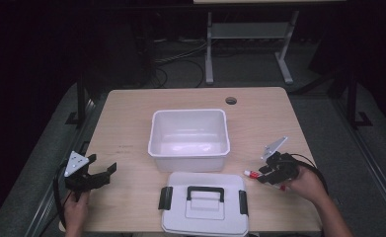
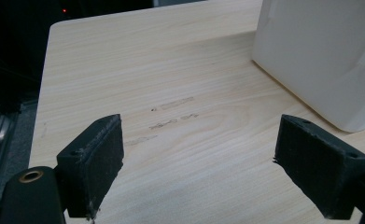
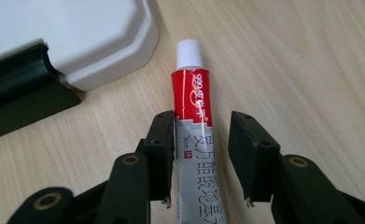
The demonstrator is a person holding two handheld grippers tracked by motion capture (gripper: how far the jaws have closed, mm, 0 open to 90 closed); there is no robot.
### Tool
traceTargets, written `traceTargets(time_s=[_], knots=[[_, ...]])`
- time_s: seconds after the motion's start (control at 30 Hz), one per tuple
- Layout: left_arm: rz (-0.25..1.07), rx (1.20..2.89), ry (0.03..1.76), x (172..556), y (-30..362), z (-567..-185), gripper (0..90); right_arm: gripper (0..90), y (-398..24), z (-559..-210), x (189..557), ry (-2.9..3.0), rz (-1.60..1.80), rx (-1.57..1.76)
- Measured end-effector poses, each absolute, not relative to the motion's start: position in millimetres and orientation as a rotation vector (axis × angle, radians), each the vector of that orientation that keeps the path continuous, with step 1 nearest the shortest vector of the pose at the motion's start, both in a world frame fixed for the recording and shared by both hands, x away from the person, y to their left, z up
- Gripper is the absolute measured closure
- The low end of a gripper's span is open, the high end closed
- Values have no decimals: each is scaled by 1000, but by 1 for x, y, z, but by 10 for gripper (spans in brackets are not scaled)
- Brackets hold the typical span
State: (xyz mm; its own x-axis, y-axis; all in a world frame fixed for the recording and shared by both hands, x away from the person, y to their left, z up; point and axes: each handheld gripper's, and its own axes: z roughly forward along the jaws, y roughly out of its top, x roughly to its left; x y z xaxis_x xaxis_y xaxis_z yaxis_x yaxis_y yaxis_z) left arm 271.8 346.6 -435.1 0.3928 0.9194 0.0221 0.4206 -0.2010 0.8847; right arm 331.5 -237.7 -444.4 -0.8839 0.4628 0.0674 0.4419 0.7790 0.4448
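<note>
The right gripper [image 1: 263, 174] sits low over the near right part of the table [image 1: 131, 123], held in the person's right hand [image 1: 306, 183], with the forearm coming in from the bottom right corner of the high view. Its jaws point toward the table's middle. In the right gripper view the jaws straddle a red, white and silver tube [image 3: 194, 121] that lies flat on the wood. One pad sits against the tube's side, the other stands off it with wood showing between, so the tube is bracketed but not clamped. The white cap end points away from the gripper, toward the corner of the grey lid [image 3: 68, 37].

The left gripper [image 1: 101, 173] is at the near left edge, held in the left hand [image 1: 76, 210], and points toward the table's middle. Its jaws stand wide apart (left gripper view) with only bare wood between them. The wall of the white tub [image 2: 320, 56] is ahead of it and to one side, well apart from the pads.

Containers: the white tub [image 1: 189, 154] stands upright at the table's centre, uncovered; its interior shows nothing but white walls and floor. The grey lid [image 1: 205, 210] lies flat just in front of the tub at the near edge, with a black handle on top and a black latch at each side. The tube lies just to the right of the lid, apart from it and outside the tub.
</note>
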Motion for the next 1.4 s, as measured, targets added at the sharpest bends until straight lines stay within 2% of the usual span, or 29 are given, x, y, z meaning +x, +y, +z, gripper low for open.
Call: traceTargets(time_s=[0.2,0.77,1.13,1.4], knots=[[733,1788,1169,272,347,-435,148,695,-237,-446,332,2940,713,731],[733,1787,1169,272,347,-435,148,720,-239,-446,333,2945,728,744],[731,1791,1164,272,347,-435,148,690,-238,-449,328,2920,732,712],[730,1791,1166,272,347,-435,148,717,-239,-448,328,2926,717,735]])
